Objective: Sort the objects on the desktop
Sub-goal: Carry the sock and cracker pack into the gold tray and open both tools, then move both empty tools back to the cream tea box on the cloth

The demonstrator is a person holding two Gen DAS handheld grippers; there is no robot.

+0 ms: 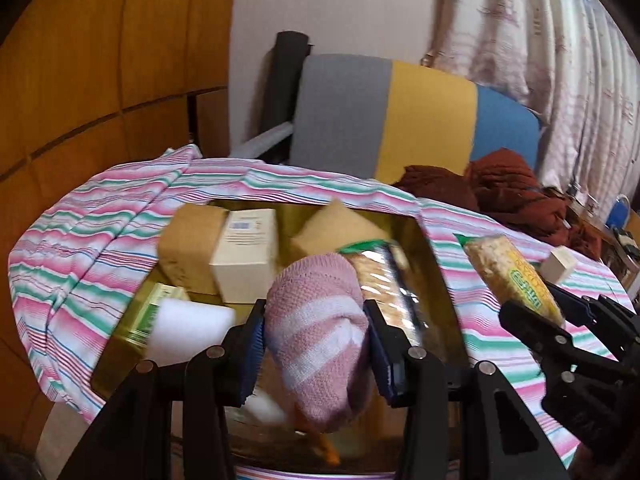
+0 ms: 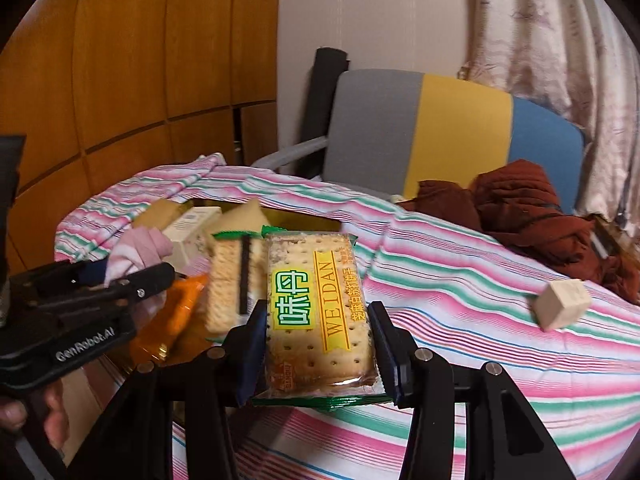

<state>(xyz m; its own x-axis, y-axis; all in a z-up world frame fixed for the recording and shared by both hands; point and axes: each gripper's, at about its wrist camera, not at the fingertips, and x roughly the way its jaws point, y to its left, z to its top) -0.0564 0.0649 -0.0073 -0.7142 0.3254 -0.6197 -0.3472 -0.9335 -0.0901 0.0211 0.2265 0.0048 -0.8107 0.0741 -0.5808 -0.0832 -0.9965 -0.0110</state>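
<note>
The pink sock was clamped between the left gripper jaws and the cracker packet between the right gripper jaws, so both grips should be kept firm until the gold tray ahead was reached.

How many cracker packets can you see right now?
2. One cracker packet is clamped in the right gripper; the other lies in the gold tray behind the pink sock. More may be hidden underneath.

We see the tray on the cloth with boxes at its back. A cracker pack lies inside, right of them. A cube sits on the cloth, right of the tray. The chair stands behind the table.
</note>
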